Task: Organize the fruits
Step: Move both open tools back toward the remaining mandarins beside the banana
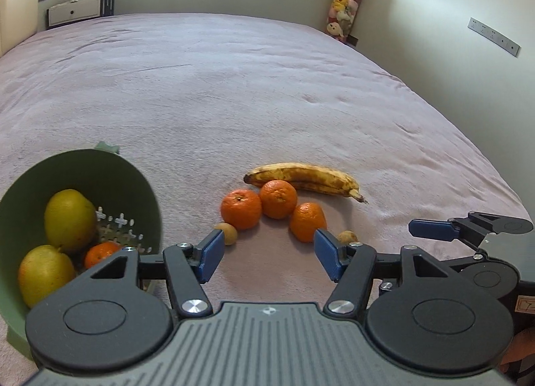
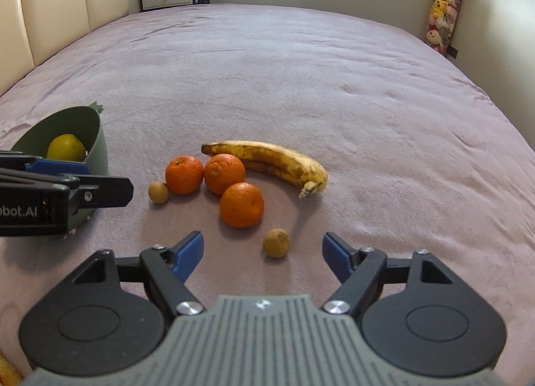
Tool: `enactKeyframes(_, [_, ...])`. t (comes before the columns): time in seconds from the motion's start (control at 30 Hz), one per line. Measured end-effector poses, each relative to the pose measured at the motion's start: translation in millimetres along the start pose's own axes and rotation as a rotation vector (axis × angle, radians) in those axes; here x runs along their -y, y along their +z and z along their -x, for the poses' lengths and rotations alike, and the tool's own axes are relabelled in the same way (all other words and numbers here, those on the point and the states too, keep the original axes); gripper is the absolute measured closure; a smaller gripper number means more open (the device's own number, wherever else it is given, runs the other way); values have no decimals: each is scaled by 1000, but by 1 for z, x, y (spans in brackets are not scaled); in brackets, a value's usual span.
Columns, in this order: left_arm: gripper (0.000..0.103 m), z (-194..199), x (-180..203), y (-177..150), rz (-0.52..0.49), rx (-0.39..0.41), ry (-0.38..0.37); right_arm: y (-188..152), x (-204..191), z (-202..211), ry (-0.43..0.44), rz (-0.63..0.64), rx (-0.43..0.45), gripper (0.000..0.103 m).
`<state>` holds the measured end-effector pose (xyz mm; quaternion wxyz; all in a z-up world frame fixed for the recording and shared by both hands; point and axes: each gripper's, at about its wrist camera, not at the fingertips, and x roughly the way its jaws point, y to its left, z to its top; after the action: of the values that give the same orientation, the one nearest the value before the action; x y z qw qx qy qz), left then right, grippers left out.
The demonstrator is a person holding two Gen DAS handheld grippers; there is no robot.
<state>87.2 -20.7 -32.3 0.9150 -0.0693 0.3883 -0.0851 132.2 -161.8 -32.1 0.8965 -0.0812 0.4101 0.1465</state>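
You are holding both grippers low over the bed (image 2: 301, 61), side by side, each looking at the loose fruit; the left gripper (image 1: 267, 257) is spread wide and gripping nothing, and the right gripper (image 2: 262, 254) is likewise wide open and empty, so neither is committed to a pick yet.

The green bowl (image 1: 133, 185) is sitting at your left, seemingly tipped toward you, which is probably why the left gripper is staying beside it; it is already holding two yellow-green fruits (image 1: 68, 218) and one orange (image 1: 102, 254), so the sorting looks partly done.

Still lying on the cover are three oranges (image 2: 240, 205) clustered together, touching or nearly so, with the banana (image 2: 271, 162) just behind them; its long axis is running roughly left to right across your view, curving around the cluster, stem end pointing right and toward you, blunt tip to the left.

Two small brown fruits are flanking the group; one (image 2: 158, 192) is lying just left of the oranges, the other (image 2: 277, 243) is sitting nearest your right gripper, ahead of its open fingers (image 2: 190, 254) and looking like the easiest next pick.
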Motion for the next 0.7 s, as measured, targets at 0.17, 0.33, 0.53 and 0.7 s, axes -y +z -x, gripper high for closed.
enactKeyframes(0.17, [33, -12, 5, 2, -22, -3, -8, 0, 7, -12, 17, -5, -17, 38])
enactKeyframes(0.33, [35, -25, 7, 5, -16, 9, -2, 3, 6, -23, 50, 19, 10, 42])
enactKeyframes(0.53, [40, -37, -2, 8, -19, -3, 61, 4, -7, -39, 83, 111, 46, 49])
enactKeyframes(0.7, [44, -48, 0, 7, -63, -42, 85, 10, -11, -53, 106, 84, 40, 49])
